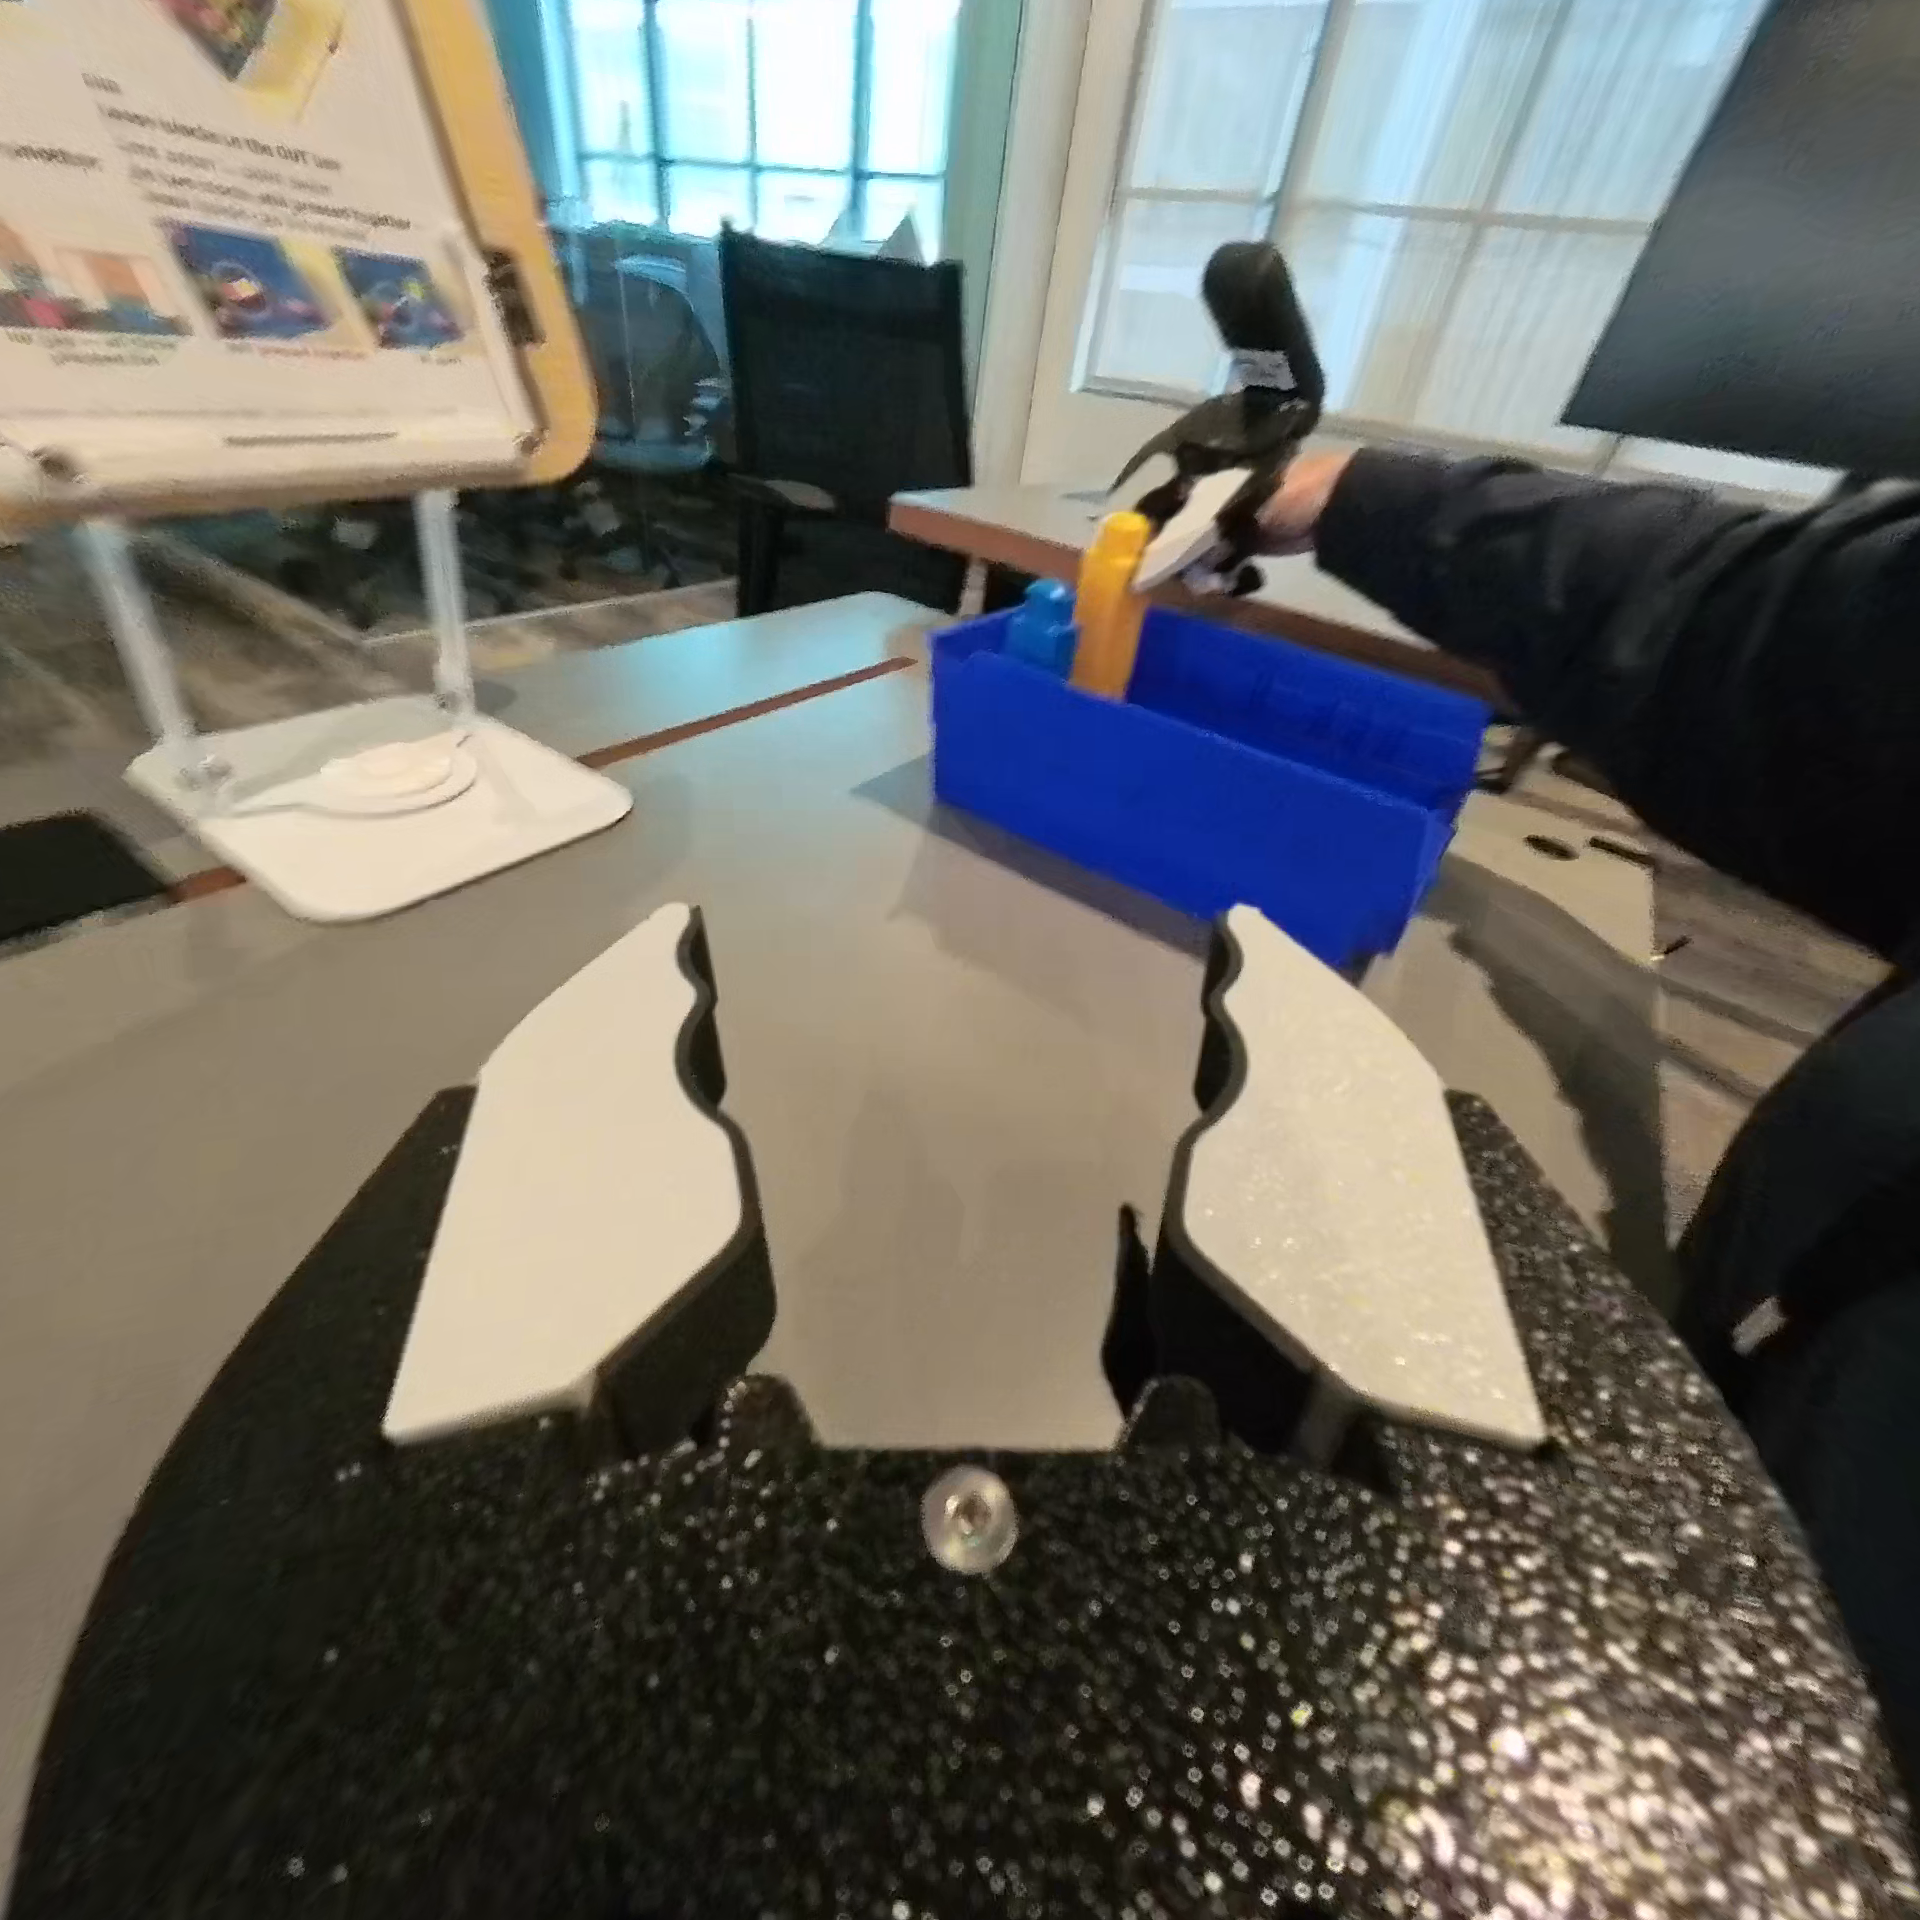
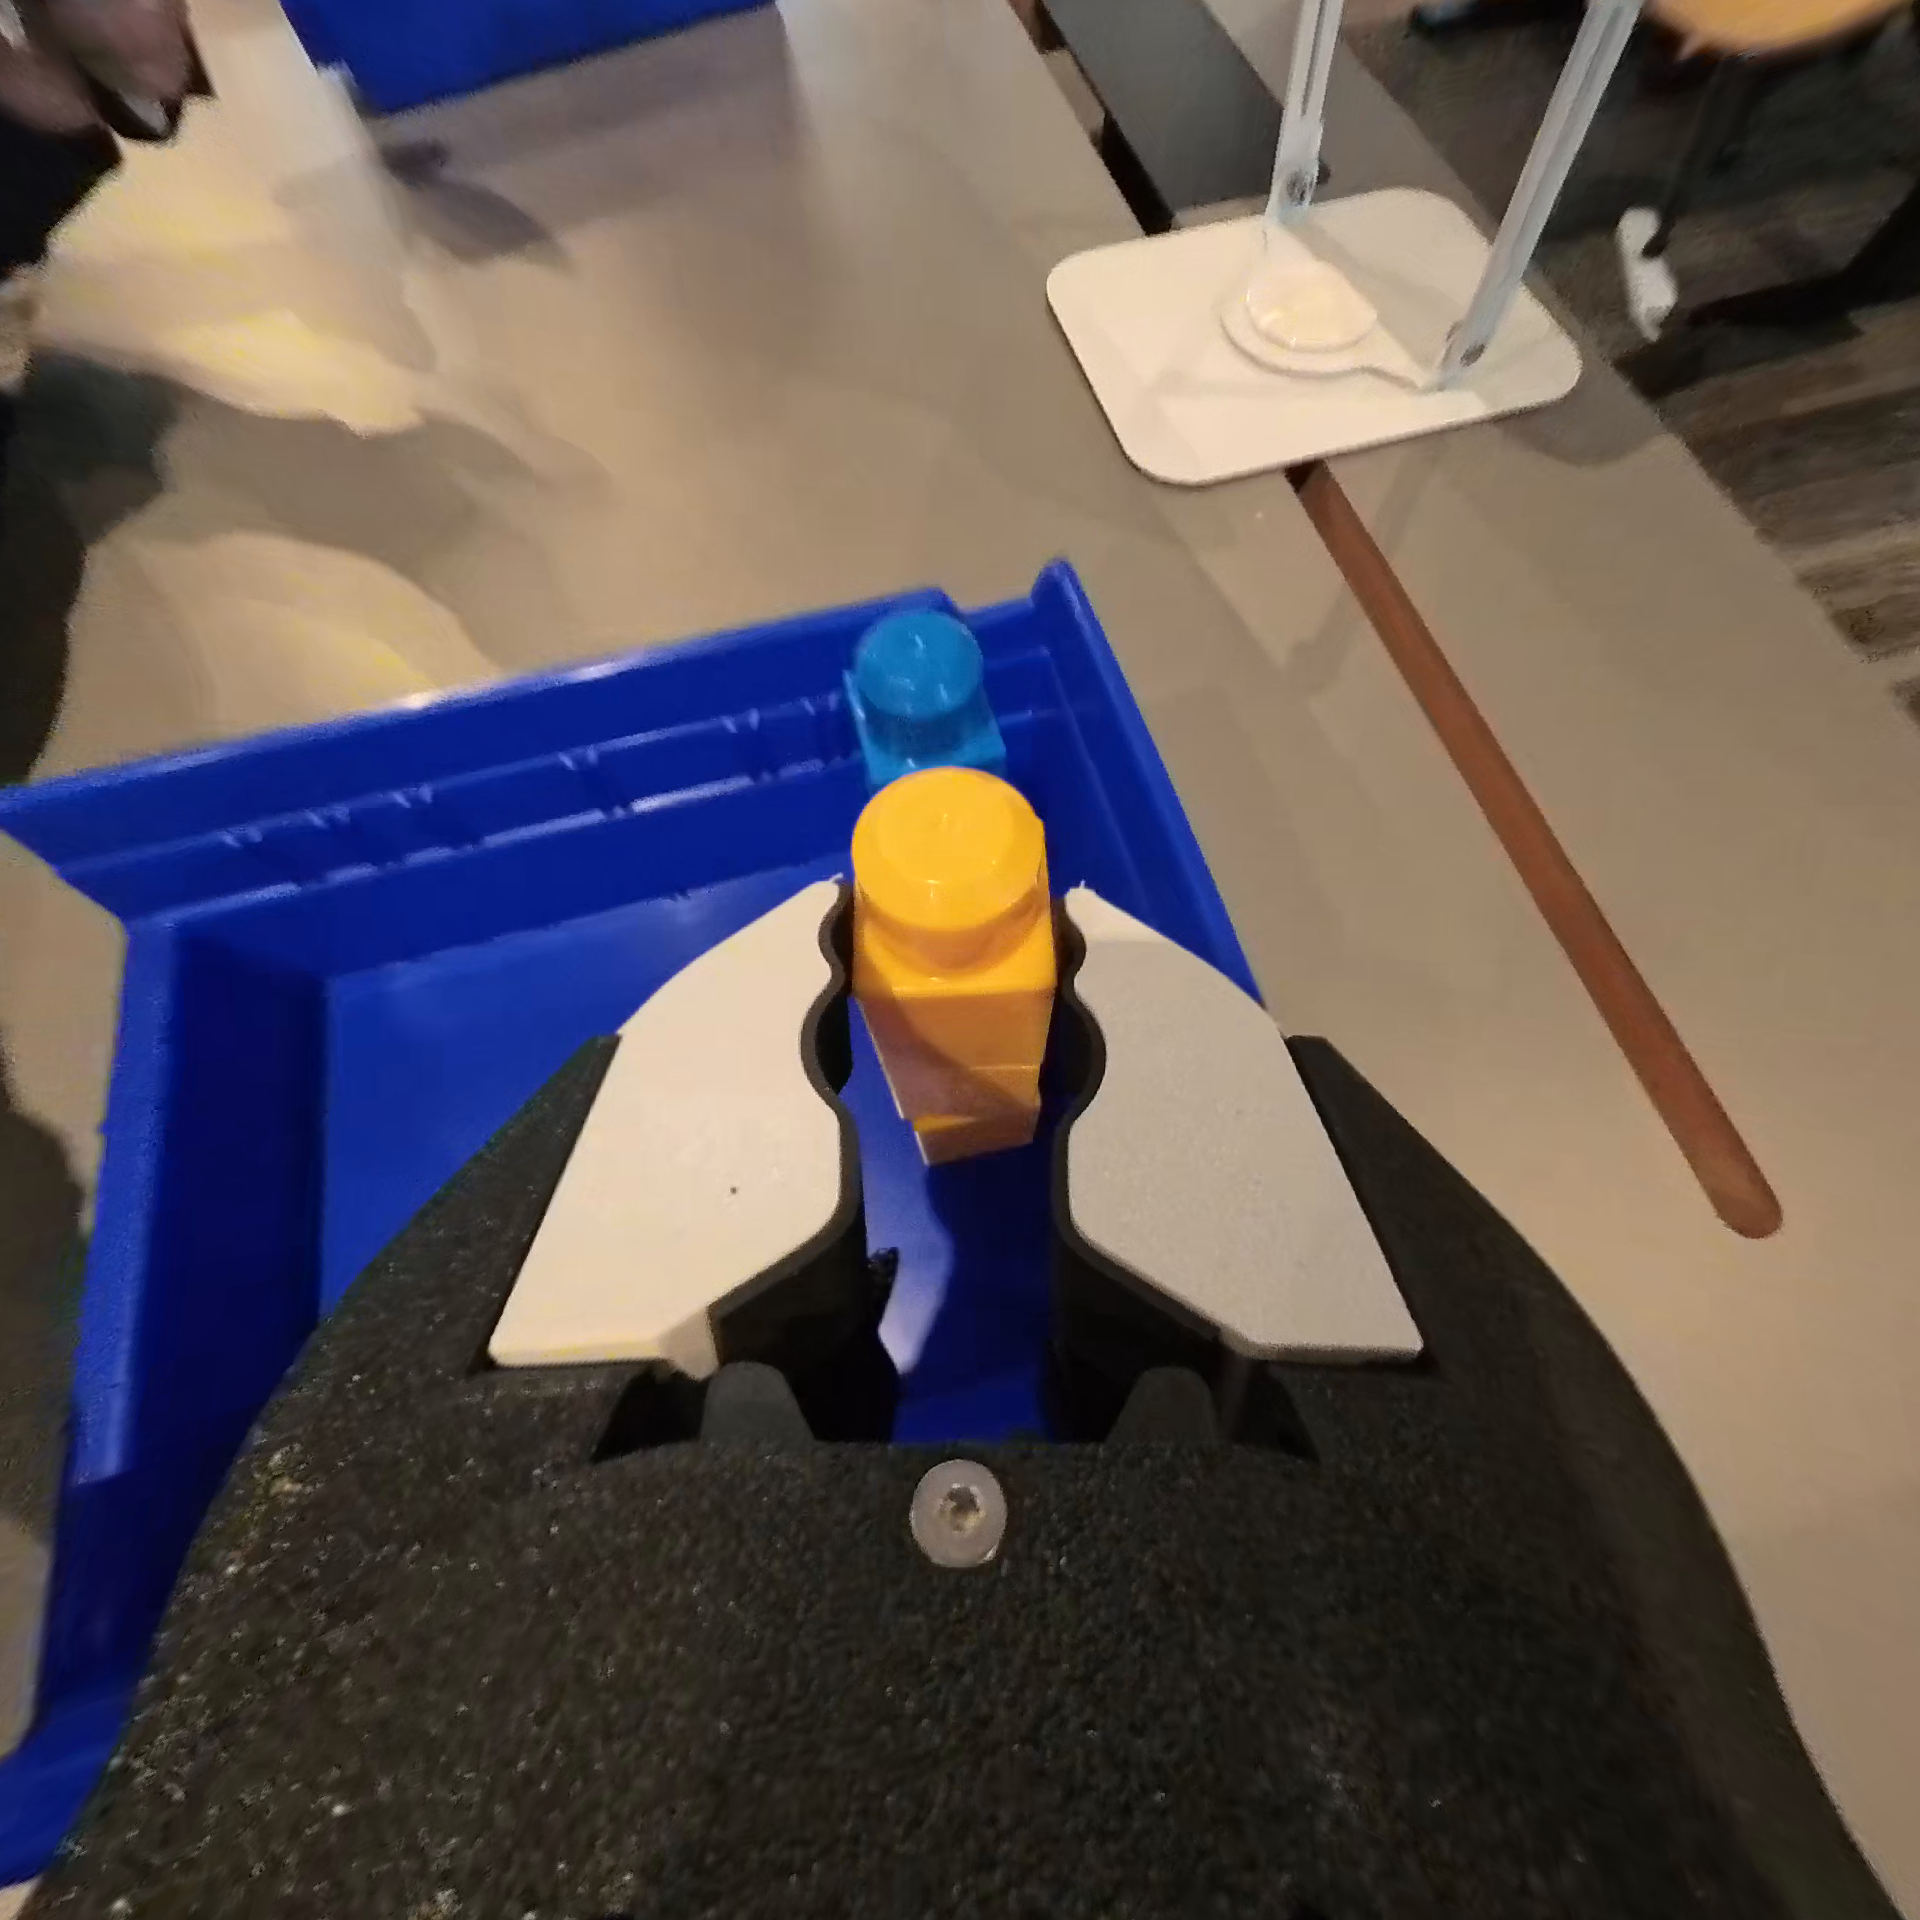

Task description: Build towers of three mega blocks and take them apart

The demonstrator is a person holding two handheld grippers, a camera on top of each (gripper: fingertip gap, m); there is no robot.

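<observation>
A yellow block stack point(image 2: 956, 935) stands upright in the corner of a blue bin point(image 2: 416, 790), with a blue block point(image 2: 920, 686) just behind it. My right gripper point(image 2: 954, 899) is shut on the top yellow block from both sides. In the left wrist view the same yellow stack point(image 1: 1112, 613) and blue block point(image 1: 1044, 623) rise out of the bin point(image 1: 1174, 810), with the right gripper point(image 1: 1153, 551) on the stack's top. My left gripper point(image 1: 956, 920) is open and empty, low over the grey table in front of the bin.
A white stand base point(image 1: 416, 821) holds an instruction board point(image 1: 260, 239) at the left; the base also shows in the right wrist view point(image 2: 1309, 343). A brown seam strip point(image 2: 1527, 831) crosses the table. A dark sleeve point(image 1: 1610, 644) reaches in from the right. A black chair point(image 1: 842, 416) stands behind.
</observation>
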